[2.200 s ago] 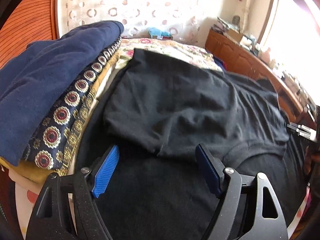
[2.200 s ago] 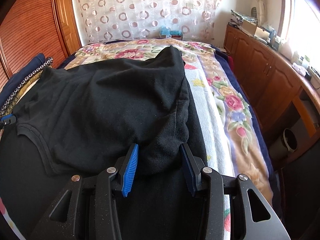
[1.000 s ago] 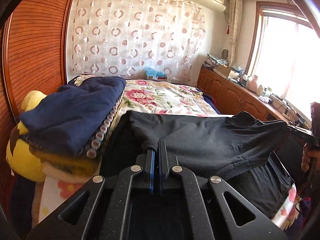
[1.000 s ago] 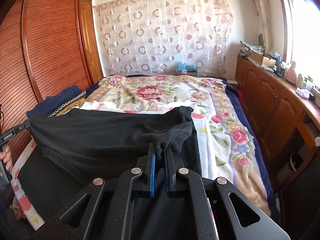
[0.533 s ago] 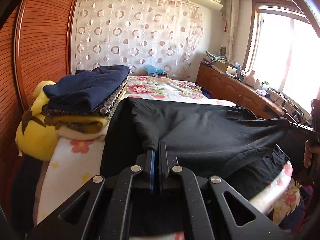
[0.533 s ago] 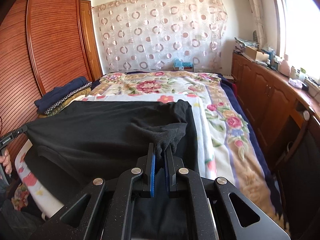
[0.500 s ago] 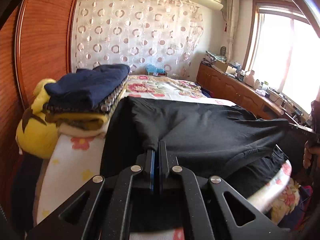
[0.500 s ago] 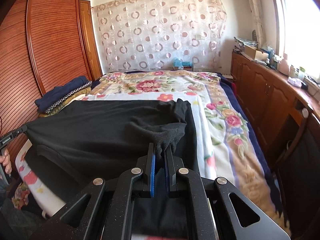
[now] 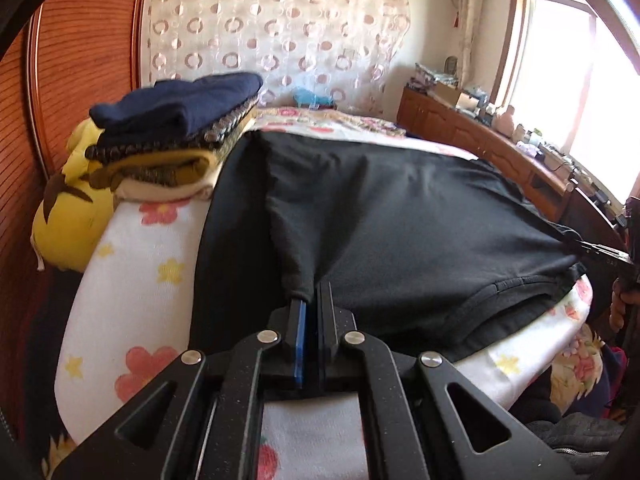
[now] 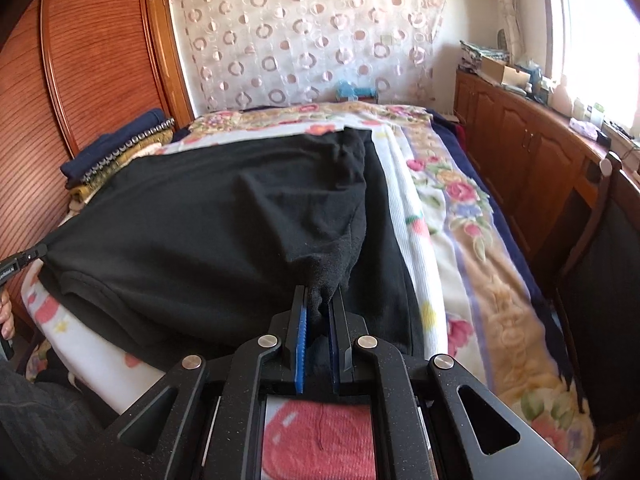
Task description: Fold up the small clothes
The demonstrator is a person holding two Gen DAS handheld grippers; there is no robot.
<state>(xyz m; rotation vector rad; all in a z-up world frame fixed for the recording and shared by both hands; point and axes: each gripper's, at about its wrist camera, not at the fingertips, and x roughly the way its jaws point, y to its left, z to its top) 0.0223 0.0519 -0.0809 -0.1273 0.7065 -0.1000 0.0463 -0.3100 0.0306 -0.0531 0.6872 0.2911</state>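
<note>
A black garment [image 9: 400,216] lies spread across the near end of the bed, its upper layer stretched between my two grippers. My left gripper [image 9: 310,300] is shut on its left corner. My right gripper [image 10: 320,304] is shut on its bunched right corner [image 10: 328,276]. The garment fills the middle of the right wrist view [image 10: 192,216]. Each gripper shows at the edge of the other's view, the right one [image 9: 600,252] and the left one [image 10: 20,262]. A lower black layer hangs over the bed's front edge.
A stack of folded clothes [image 9: 172,124] topped with navy sits on the bed's left side, over a yellow plush toy [image 9: 68,216]. The floral bedspread [image 10: 460,208] shows to the right. A wooden cabinet [image 10: 532,160] runs along the right wall, a wooden wardrobe [image 10: 92,64] on the left.
Both grippers closed on the garment's corners, lifted it and pulled it back toward the bed's near edge. In the last half second both views have dropped lower and closer to the bed.
</note>
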